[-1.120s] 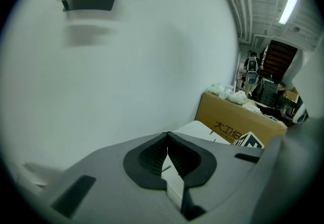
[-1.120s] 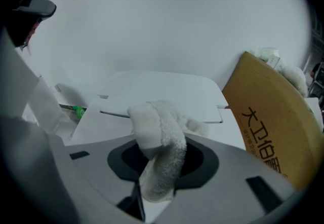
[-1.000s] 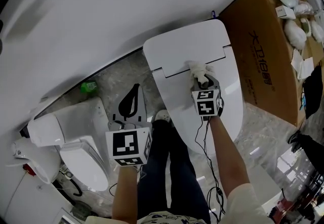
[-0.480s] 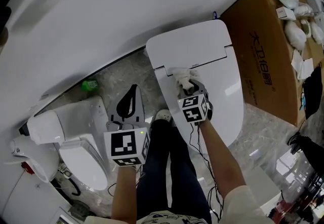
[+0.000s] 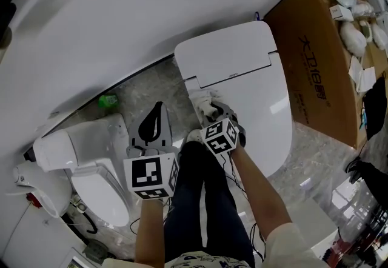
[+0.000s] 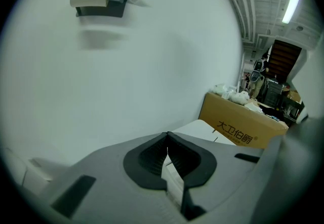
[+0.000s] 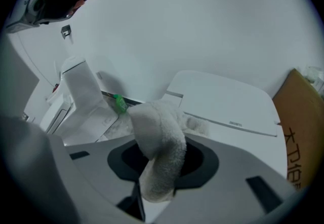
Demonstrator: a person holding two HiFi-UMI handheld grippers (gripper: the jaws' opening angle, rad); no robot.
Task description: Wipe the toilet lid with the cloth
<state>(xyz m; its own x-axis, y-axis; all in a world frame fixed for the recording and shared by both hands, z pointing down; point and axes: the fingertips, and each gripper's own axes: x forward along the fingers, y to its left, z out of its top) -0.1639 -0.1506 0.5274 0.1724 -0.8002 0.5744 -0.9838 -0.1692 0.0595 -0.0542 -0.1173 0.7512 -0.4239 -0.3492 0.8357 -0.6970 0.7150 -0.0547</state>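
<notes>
Your right hand-held gripper [image 5: 211, 113] is clamped shut on the cloth [image 5: 203, 99], and the cloth sits at the toilet lid's [image 5: 267, 121] left edge, just in front of the lid's hinge seam. That is where the trouble could start. Only one fold looks pinched between the jaws, with the bulk of the cloth bunched ahead of them, so a hard push across the lid could roll the wad out from under the tips and let bare plastic scrape the glossy surface. A pull further off the lid's left edge would likely drop the cloth's loose end over the rim onto the floor [image 5: 139, 88] beside the lid, and you would then carry floor grit back onto the lid. Watch the cable [image 5: 242, 170] hanging from that gripper too, since it trails close over the lid's near end and could snag or smear. Your left hand-held gripper [image 5: 156, 116] is off the lid's left side, jaws pressed together with nothing between them, so it gives no bracing — if the lid shifts on its hinge under pressure, nothing steadies it. The wide stretch of lid on the side nearest the cardboard box [image 5: 315, 48] looks easy to miss.
</notes>
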